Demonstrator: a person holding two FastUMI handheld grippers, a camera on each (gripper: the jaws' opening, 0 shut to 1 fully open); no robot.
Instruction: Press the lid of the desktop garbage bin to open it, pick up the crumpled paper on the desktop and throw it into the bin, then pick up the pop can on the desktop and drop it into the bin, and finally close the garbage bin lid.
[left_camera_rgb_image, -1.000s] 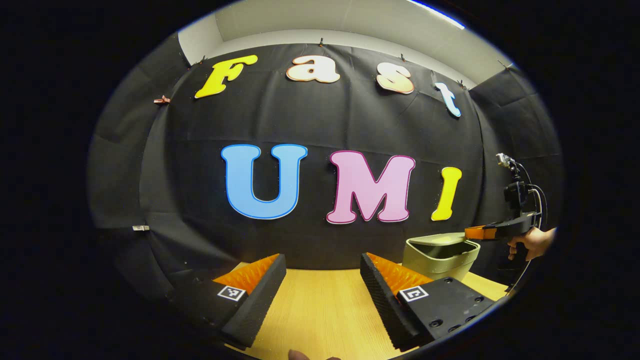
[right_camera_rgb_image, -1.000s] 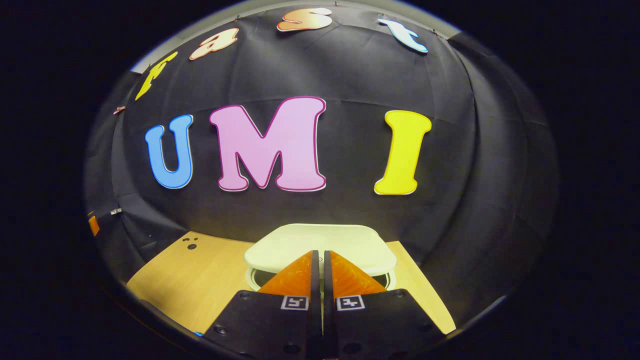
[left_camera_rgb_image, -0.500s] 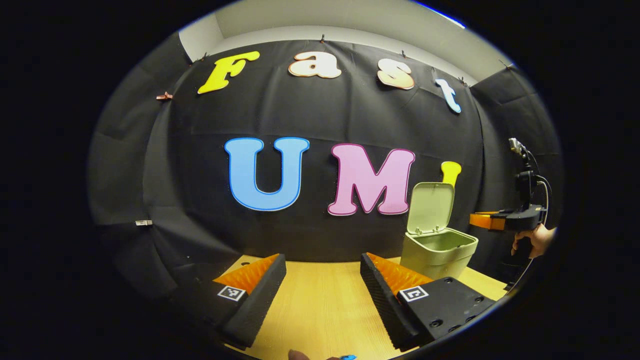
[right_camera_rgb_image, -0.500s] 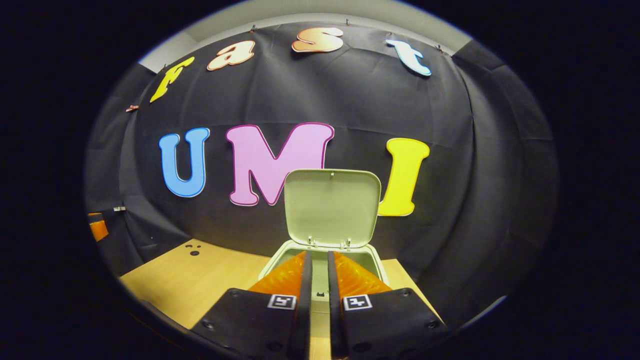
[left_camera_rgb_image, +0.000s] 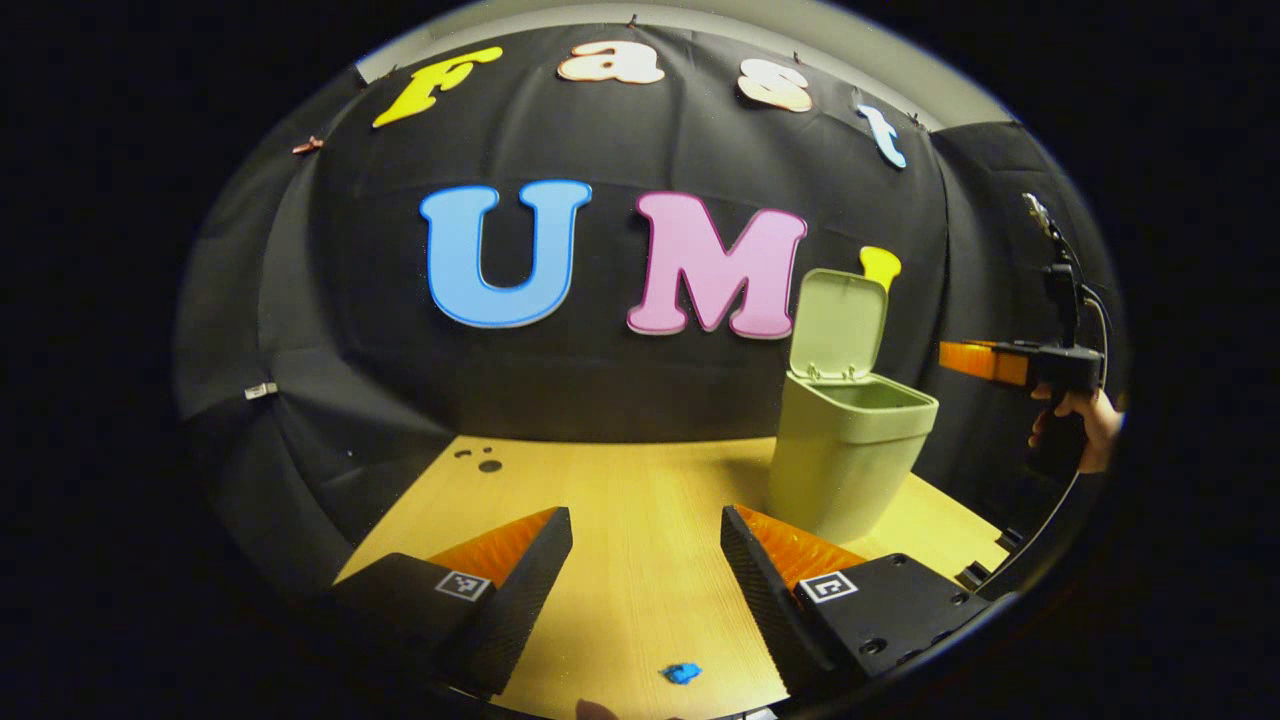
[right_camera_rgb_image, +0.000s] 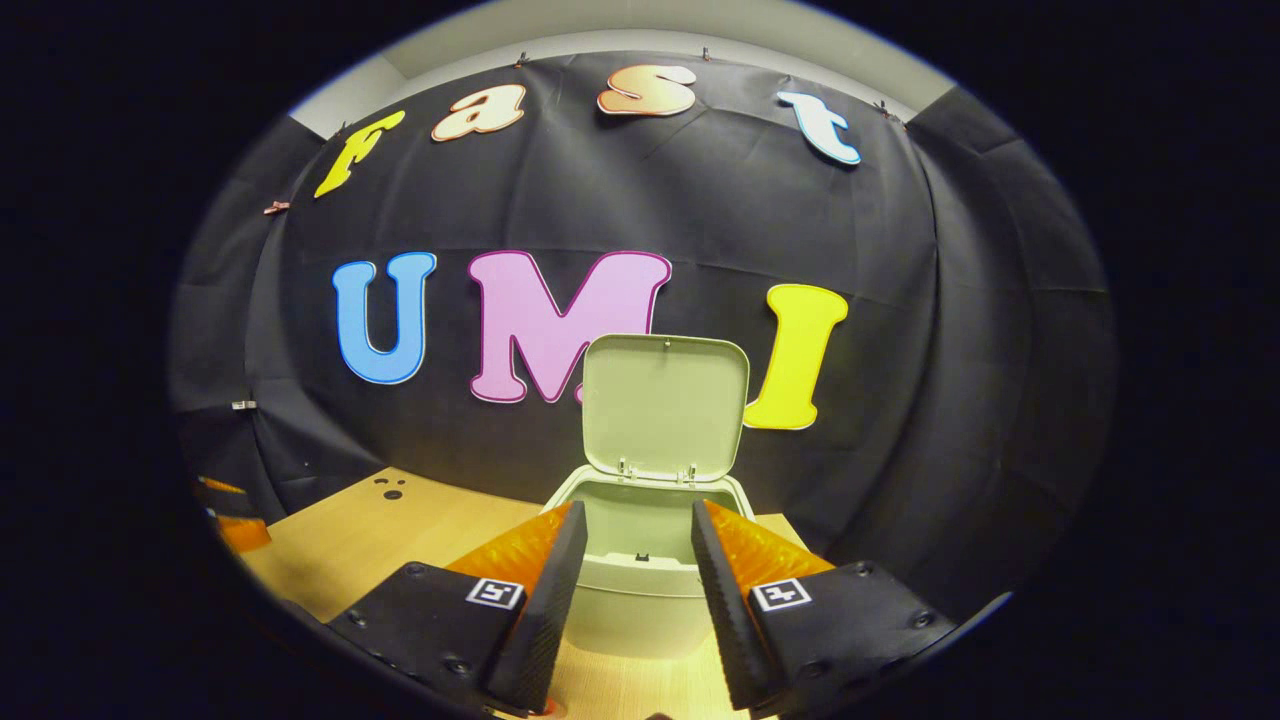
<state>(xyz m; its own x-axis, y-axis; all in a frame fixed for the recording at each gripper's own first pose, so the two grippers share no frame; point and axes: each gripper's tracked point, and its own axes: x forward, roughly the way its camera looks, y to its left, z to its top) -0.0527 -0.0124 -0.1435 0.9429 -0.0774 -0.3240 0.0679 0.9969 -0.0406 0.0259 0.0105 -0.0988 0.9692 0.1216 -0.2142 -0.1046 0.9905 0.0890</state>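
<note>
The pale green bin (left_camera_rgb_image: 850, 455) stands on the wooden table at the right of the left gripper view, its lid (left_camera_rgb_image: 838, 325) swung up and standing upright at the back. My right gripper (left_camera_rgb_image: 985, 360), held by a hand (left_camera_rgb_image: 1078, 420), hovers just right of the bin's rim, level with the lid's hinge. In the right gripper view the bin (right_camera_rgb_image: 640, 590) sits straight ahead, lid (right_camera_rgb_image: 665, 405) upright and inside visible. My right gripper (right_camera_rgb_image: 638, 515) is open just in front of the rim. My left gripper (left_camera_rgb_image: 645, 520) is open over bare tabletop, left of the bin.
The wooden table (left_camera_rgb_image: 620, 480) stretches ahead of my left gripper to the black cloth wall. A small blue object (left_camera_rgb_image: 683, 672) lies on the table near the front edge. Some dark holes (left_camera_rgb_image: 480, 460) mark the far left corner. My left gripper (right_camera_rgb_image: 232, 512) peeks in at the left.
The bin's lid has sprung from shut to fully upright. My right gripper has lifted off it, drawn back and opened. The left gripper view now looks further down on the table.
</note>
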